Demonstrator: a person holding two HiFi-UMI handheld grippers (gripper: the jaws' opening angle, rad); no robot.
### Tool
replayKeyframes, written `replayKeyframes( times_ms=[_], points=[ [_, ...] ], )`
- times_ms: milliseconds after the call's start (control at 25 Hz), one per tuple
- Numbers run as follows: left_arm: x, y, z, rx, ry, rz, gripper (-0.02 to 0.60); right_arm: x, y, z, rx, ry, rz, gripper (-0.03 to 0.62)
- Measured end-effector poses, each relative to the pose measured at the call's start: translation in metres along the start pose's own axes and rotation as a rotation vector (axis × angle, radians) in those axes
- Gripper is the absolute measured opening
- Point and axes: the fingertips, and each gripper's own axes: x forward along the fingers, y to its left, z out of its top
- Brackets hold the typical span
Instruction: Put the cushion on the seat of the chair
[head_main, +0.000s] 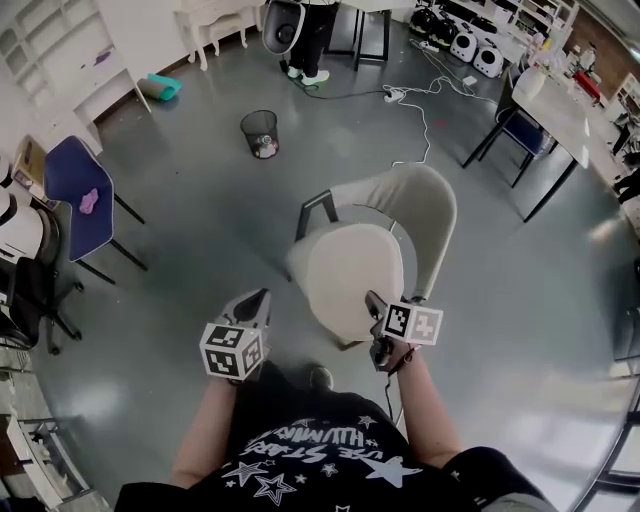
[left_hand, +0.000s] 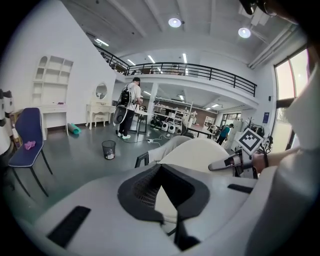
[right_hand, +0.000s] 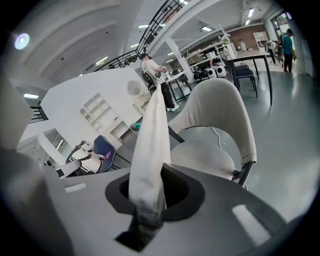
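A cream cushion (head_main: 350, 270) hangs over the seat of a beige chair (head_main: 437, 215) and hides the seat in the head view. My right gripper (head_main: 372, 300) is shut on the cushion's near right edge. In the right gripper view the fabric (right_hand: 150, 145) rises from between the jaws (right_hand: 150, 202), with the bare seat (right_hand: 205, 155) beyond. My left gripper (head_main: 258, 298) floats just left of the cushion, apart from it. Its tips (left_hand: 161, 167) meet in the left gripper view with nothing gripped; the cushion (left_hand: 200, 152) and the right gripper (left_hand: 222, 164) lie ahead.
A wire bin (head_main: 260, 132) stands on the grey floor behind the chair. A blue chair (head_main: 75, 175) and white shelves (head_main: 60, 50) are at the left. A black-legged table (head_main: 555, 110) is at the right, cables (head_main: 425, 110) trail across the floor, and a person (head_main: 310, 40) stands at the back.
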Motion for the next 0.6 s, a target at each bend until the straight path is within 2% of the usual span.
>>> replayKeyframes(
  times_ms=[160,320,600],
  points=[
    [0.024,0.011,0.008,0.019,0.020,-0.032,0.008,0.009,-0.002,0.011,0.034,-0.013,-0.021,0.057],
    [0.060,0.027,0.008,0.025,0.075,-0.092,0.008,0.021,-0.013,0.014,0.104,-0.032,-0.080,0.057],
    [0.136,0.049,0.031,0.129,0.181,-0.299,0.008,0.045,-0.032,0.028,0.322,-0.127,-0.223,0.057]
  ],
)
